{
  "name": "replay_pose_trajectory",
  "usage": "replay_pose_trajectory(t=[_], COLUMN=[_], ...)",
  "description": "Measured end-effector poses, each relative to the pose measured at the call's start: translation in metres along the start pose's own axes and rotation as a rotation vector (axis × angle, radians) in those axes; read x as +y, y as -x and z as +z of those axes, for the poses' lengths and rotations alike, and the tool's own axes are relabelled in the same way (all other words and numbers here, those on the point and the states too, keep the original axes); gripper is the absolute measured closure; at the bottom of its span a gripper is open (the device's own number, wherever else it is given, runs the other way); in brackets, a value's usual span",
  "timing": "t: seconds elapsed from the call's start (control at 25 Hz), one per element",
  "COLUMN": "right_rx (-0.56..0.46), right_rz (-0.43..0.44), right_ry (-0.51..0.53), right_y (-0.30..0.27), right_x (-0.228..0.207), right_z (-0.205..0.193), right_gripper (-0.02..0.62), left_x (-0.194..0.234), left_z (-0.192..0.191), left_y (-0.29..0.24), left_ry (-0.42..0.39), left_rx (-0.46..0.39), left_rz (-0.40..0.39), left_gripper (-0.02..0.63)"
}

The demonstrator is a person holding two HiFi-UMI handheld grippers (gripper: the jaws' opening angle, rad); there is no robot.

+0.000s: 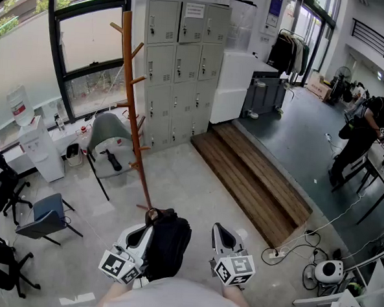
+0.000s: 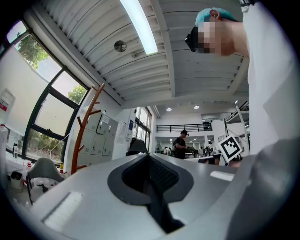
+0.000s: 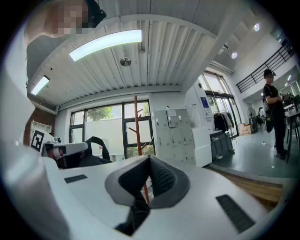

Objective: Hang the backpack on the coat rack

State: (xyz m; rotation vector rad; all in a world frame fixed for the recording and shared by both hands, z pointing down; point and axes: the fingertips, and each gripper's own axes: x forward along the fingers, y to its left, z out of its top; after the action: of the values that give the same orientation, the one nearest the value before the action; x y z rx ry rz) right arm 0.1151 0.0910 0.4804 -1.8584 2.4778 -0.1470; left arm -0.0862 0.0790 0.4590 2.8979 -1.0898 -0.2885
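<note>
A brown wooden coat rack (image 1: 134, 107) with upward pegs stands on the floor ahead, in front of the window; it also shows as the coat rack (image 2: 82, 136) and the coat rack (image 3: 138, 126). The black backpack (image 1: 168, 244) hangs low in front of me, just short of the rack's foot. My left gripper (image 1: 151, 217) is shut on the backpack's top handle. From the right gripper view the backpack (image 3: 92, 153) shows its loop beside the left gripper (image 3: 65, 150). My right gripper (image 1: 220, 230) is level to the right of the bag, its jaws together with nothing between them.
Grey lockers (image 1: 183, 65) stand behind the rack. A wooden step (image 1: 258, 183) runs at the right. A grey chair (image 1: 107, 141), a blue chair (image 1: 43, 213) and a water dispenser (image 1: 42, 148) stand at the left. Cables and a power strip (image 1: 278, 254) lie at the right; a person (image 1: 367, 137) stands far right.
</note>
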Motion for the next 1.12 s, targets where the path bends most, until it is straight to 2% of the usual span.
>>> replay_pose_trajectory(t=[0.24,0.8,1.12], right_rx=[0.014,0.006,0.01], right_rz=[-0.003,-0.015,0.01], right_ry=[0.036,0.001,0.023], right_y=[-0.002,-0.007,-0.011], right_x=[0.0,-0.008,-0.011], right_z=[-0.003,-0.006,-0.008], right_gripper=[0.588,0.588,0.588], left_x=[-0.002,0.003,0.005], left_z=[-0.005,-0.007,-0.006], left_y=[-0.006,-0.01,-0.013], left_ry=[-0.008,-0.018,-0.035], left_rx=[0.01,0.029,0.027], left_rz=[-0.004,0.017,0.052], left_gripper=[0.594,0.594,0.594])
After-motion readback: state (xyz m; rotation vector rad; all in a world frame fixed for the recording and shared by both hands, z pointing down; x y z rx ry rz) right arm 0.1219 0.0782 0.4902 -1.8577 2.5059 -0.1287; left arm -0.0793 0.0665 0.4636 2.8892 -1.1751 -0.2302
